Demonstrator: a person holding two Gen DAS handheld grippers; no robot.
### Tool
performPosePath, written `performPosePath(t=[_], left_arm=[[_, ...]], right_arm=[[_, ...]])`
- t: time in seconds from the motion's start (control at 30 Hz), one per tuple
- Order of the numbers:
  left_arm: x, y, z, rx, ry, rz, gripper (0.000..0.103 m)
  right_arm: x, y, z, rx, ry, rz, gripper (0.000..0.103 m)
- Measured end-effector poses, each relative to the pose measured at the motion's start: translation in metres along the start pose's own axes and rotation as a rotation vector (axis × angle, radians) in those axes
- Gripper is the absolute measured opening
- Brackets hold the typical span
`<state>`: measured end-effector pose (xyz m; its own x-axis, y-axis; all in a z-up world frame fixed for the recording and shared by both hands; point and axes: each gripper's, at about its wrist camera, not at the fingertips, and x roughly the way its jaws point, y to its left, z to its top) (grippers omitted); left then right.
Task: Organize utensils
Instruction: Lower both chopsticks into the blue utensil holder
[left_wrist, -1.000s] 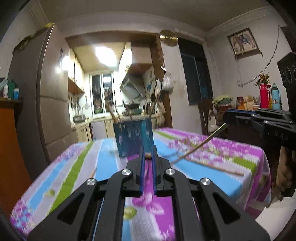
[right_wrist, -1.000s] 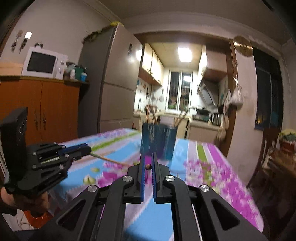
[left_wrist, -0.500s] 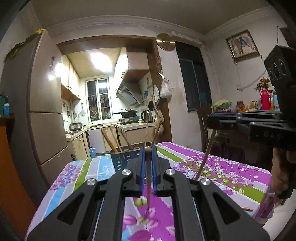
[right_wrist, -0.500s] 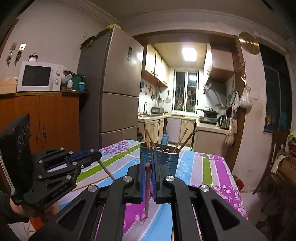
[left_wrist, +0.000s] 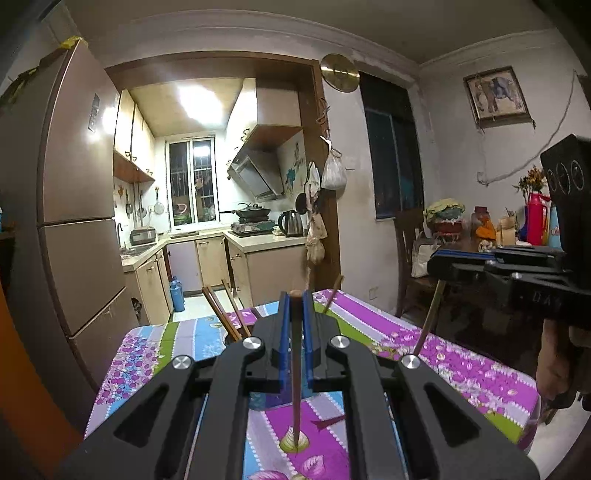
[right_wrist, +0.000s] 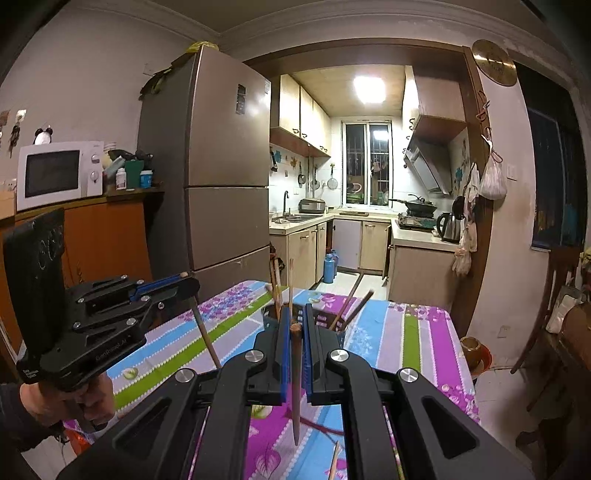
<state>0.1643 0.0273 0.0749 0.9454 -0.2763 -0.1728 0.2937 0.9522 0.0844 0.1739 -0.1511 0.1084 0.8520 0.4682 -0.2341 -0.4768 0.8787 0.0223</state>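
Both grippers have come up off the table (left_wrist: 461, 354) since a second ago, each carrying a chopstick that now hangs tip-down instead of lying on the cloth. Table's striped floral cloth fills the bottom. The holder (right_wrist: 325, 319) sits at 12 o'clock from the right gripper (right_wrist: 295, 325), more sticks poking out of it. Left gripper (left_wrist: 295, 295) is pinched tight on its chopstick (left_wrist: 296, 387), right one's clamped on its chopstick (right_wrist: 295, 387) too. Right gripper shows at 3 o'clock in the left view.
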Motion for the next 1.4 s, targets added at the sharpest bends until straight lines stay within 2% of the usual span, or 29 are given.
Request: performPosePath(t=[0.13,0.5,0.7,0.87,1.1,1.4], left_arm=[[0.003,0.013,0.025,-0.014,-0.016,0.024,0.005],[0.006,0.047,0.119,-0.057,-0.150,0.077,0.005],[0.023,0.059,0.139,-0.079,-0.187,0.093,0.005],[0.050,0.062,0.133,-0.088,-0.175,0.078,0.005],[0.086,0.075,0.109,-0.108,-0.130,0.063,0.005],[0.107,0.086,0.084,-0.133,-0.087,0.052,0.005]], right_arm=[[0.006,-0.005,0.034,0.001,-0.014,0.002,0.008],[0.028,-0.014,0.133,-0.030,-0.081,-0.016,0.008],[0.055,-0.022,0.168,-0.026,-0.089,-0.026,0.008],[0.083,-0.029,0.169,-0.006,-0.067,-0.017,0.008],[0.119,-0.035,0.147,0.002,-0.018,-0.013,0.007],[0.147,-0.042,0.118,0.027,0.031,-0.003,0.008]])
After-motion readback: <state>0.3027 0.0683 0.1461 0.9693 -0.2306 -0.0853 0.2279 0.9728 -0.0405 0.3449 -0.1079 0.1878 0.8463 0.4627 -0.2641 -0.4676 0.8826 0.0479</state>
